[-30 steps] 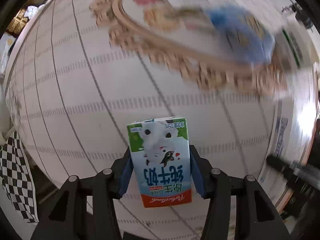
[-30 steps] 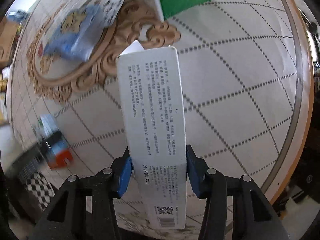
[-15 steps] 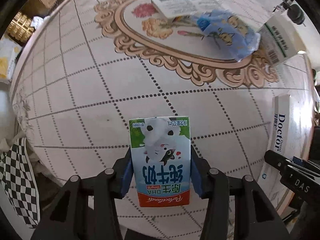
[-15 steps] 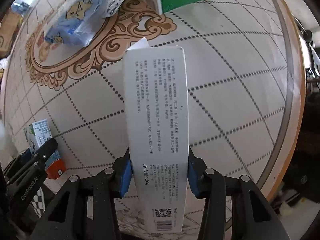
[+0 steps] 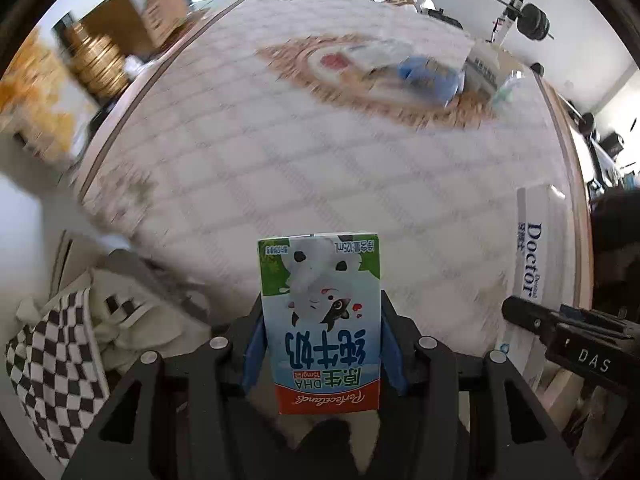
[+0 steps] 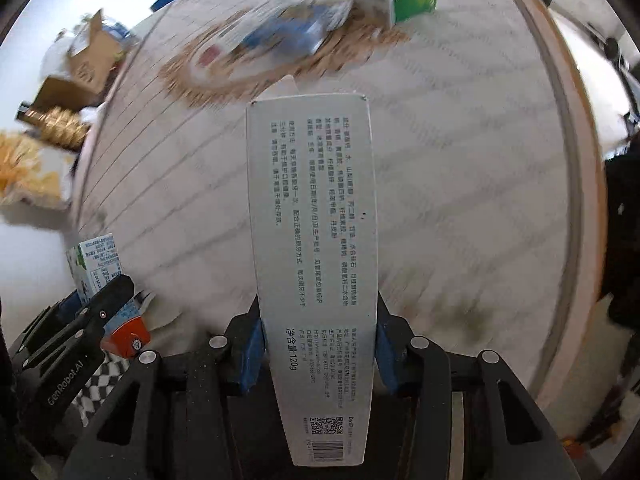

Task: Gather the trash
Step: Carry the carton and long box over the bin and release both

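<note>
Over a round table with a dotted grid and brown medallion, the left gripper clamps a milk carton; the right gripper clamps a long white box. Cardboard boxes stand beyond the rim

A: Both views are bright, daylight-toned; glare whitens the desk on its far right rim.

B: Motion blur smears the desk pattern and the far clutter, while the held milk carton and toothpaste box stay sharp. Fisheye bends the edges; black vignette rings the corners.
</note>
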A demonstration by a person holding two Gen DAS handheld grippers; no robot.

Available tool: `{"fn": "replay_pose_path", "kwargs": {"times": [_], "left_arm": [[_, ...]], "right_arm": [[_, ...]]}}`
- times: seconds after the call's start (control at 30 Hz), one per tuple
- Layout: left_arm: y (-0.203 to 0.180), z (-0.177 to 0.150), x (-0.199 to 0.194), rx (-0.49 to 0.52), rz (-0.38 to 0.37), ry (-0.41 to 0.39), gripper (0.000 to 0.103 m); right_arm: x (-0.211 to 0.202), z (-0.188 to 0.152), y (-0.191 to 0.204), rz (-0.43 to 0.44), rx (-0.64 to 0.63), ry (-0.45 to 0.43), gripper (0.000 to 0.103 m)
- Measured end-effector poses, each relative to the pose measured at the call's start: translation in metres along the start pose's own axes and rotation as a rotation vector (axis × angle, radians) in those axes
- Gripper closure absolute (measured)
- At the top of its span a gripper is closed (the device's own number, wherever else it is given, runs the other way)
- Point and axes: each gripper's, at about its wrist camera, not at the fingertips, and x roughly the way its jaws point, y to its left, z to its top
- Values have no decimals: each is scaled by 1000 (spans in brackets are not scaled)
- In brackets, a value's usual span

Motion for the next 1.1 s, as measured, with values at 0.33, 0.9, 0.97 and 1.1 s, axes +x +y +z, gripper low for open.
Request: {"fn": "replay_pose_path", "kwargs": {"times": [0.33, 0.9, 0.97, 1.1], "left_arm": [[83, -126, 113, -108, -66, 300, 57], [60, -134, 507, -214, -414, 579, 55], [60, -129, 518, -213, -415, 578, 39], [68, -130, 523, -223, -387, 572, 2]], "right_arm": [[168, -166, 43, 44, 8, 336, 54], [524, -87, -102, 146, 285, 448, 54], [545, -73, -108, 158, 296, 440, 53], [570, -58, -116, 165, 314, 425, 23]]}}
